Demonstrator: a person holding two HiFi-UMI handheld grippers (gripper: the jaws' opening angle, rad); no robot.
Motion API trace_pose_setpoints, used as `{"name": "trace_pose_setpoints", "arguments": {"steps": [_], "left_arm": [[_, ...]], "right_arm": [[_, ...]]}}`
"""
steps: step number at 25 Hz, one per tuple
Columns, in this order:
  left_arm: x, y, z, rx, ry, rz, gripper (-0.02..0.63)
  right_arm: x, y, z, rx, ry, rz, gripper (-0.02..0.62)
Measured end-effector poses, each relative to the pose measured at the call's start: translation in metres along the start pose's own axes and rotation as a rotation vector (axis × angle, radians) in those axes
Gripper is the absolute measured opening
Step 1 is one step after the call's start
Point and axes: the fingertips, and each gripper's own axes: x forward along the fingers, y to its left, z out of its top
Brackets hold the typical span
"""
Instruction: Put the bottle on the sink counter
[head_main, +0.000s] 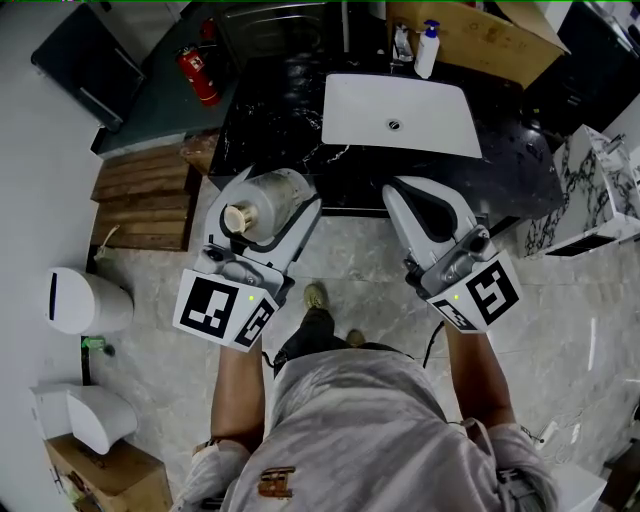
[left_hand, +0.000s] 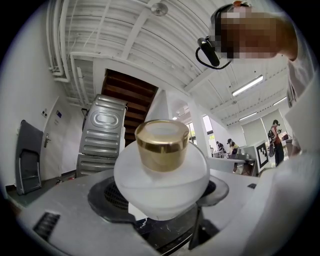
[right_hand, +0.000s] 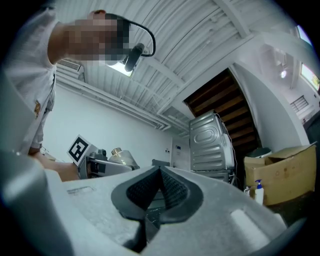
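A frosted white bottle (head_main: 278, 193) with a gold cap (head_main: 239, 217) lies between the jaws of my left gripper (head_main: 277, 200), which is shut on its body. I hold it in the air in front of the black marble sink counter (head_main: 270, 110). In the left gripper view the bottle (left_hand: 160, 177) fills the centre, its cap (left_hand: 161, 145) pointing back at the camera, with the left gripper (left_hand: 160, 202) clasped around it. My right gripper (head_main: 403, 192) is shut and empty, just short of the counter edge. Its pads (right_hand: 172, 190) meet in the right gripper view.
A white basin (head_main: 345, 105) is set in the counter, with a pump bottle (head_main: 428, 48) and a cardboard box (head_main: 480, 35) behind it. A fire extinguisher (head_main: 200, 75), wooden pallets (head_main: 145, 200) and a white bin (head_main: 85, 300) stand to the left. A marble-patterned block (head_main: 590, 195) is at the right.
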Motion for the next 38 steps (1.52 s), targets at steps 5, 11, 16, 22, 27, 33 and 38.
{"name": "trace_pose_setpoints", "arguments": {"steps": [5, 11, 16, 22, 27, 33, 38], "left_arm": [[0.015, 0.020, -0.003, 0.001, -0.009, -0.008, 0.328], [0.046, 0.059, -0.013, 0.013, 0.003, -0.022, 0.328], [0.077, 0.104, -0.022, 0.008, 0.012, -0.035, 0.328], [0.111, 0.149, -0.035, -0.001, 0.037, -0.075, 0.328], [0.135, 0.183, -0.047, -0.011, 0.062, -0.109, 0.328], [0.160, 0.216, -0.067, -0.025, 0.095, -0.152, 0.328], [0.184, 0.236, -0.089, -0.025, 0.137, -0.193, 0.328]], "right_arm": [[0.017, -0.012, -0.011, -0.007, 0.010, -0.009, 0.000], [0.058, -0.038, -0.030, -0.021, 0.023, -0.022, 0.000], [0.101, -0.062, -0.050, -0.029, 0.040, -0.034, 0.000], [0.149, -0.091, -0.073, -0.023, 0.063, -0.063, 0.000], [0.185, -0.106, -0.087, -0.028, 0.081, -0.086, 0.000], [0.215, -0.122, -0.106, -0.035, 0.116, -0.136, 0.000], [0.224, -0.137, -0.122, -0.033, 0.156, -0.186, 0.000]]}}
